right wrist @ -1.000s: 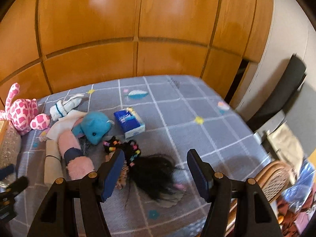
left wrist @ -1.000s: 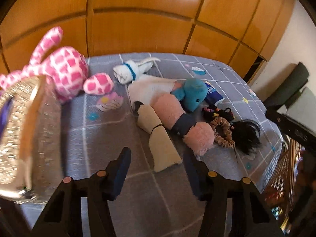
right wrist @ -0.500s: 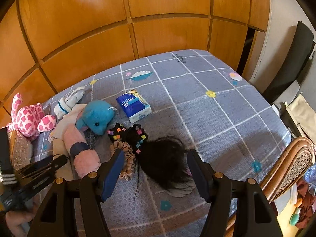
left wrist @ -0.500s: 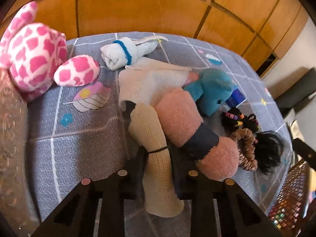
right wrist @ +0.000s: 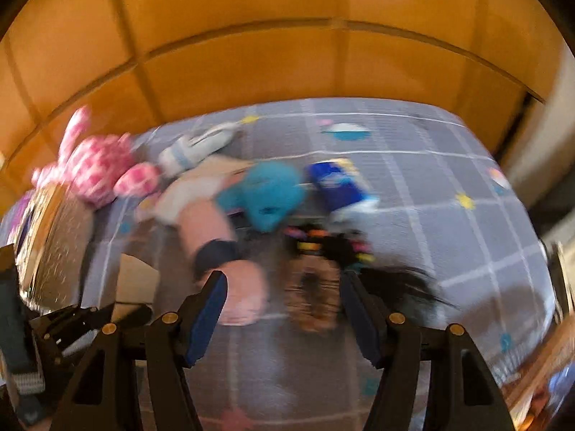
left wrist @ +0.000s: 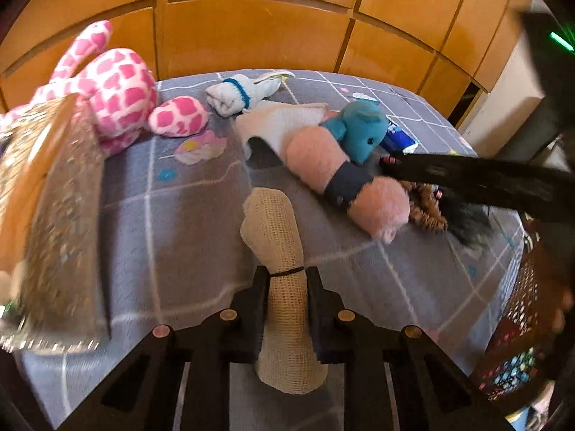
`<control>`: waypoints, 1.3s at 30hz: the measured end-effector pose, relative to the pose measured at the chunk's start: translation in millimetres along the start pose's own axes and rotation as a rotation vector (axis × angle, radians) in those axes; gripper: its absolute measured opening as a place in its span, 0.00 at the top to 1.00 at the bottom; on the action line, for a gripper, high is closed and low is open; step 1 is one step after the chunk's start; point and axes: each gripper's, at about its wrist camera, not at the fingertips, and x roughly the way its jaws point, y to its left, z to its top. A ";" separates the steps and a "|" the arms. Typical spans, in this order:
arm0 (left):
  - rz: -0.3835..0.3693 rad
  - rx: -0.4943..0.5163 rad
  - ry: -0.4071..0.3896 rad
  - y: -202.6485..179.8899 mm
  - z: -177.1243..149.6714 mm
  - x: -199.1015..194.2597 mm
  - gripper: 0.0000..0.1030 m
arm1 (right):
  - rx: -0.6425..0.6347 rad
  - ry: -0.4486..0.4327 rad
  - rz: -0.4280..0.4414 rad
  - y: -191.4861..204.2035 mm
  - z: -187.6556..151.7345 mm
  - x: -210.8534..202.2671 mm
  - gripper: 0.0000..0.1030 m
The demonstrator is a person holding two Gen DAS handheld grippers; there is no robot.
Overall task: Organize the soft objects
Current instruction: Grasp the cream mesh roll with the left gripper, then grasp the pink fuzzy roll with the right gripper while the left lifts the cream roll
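Left gripper (left wrist: 287,280): we have just pinched the cream roll (left wrist: 284,287) between the fingers; ready to lift.
Right gripper (right wrist: 284,309): fingers spread, holding nothing.

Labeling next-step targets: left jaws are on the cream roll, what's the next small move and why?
Probably lift it straight up a little. The left gripper is already clamped on the cream mesh cloth roll at its black band, and the roll's lower end seems to be still lying on the grey bedspread. The glittery box stands close on the left.
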 end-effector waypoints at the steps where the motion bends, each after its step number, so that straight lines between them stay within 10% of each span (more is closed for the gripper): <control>1: 0.010 0.003 -0.001 -0.1 -4.2 -1.2 0.80 | -0.025 0.012 0.006 7.9 2.9 6.3 0.36; 7: 0.039 -0.012 -0.009 8.5 -23.8 -1.9 0.80 | -0.158 0.122 0.015 45.0 17.0 64.2 0.36; 9: 0.024 -0.016 0.020 9.7 -25.5 3.3 0.80 | -0.186 0.165 0.012 51.8 13.1 83.3 0.55; 39: 0.050 0.013 -0.103 2.8 -39.3 -62.0 0.84 | -0.183 0.188 -0.003 38.4 12.3 106.2 0.54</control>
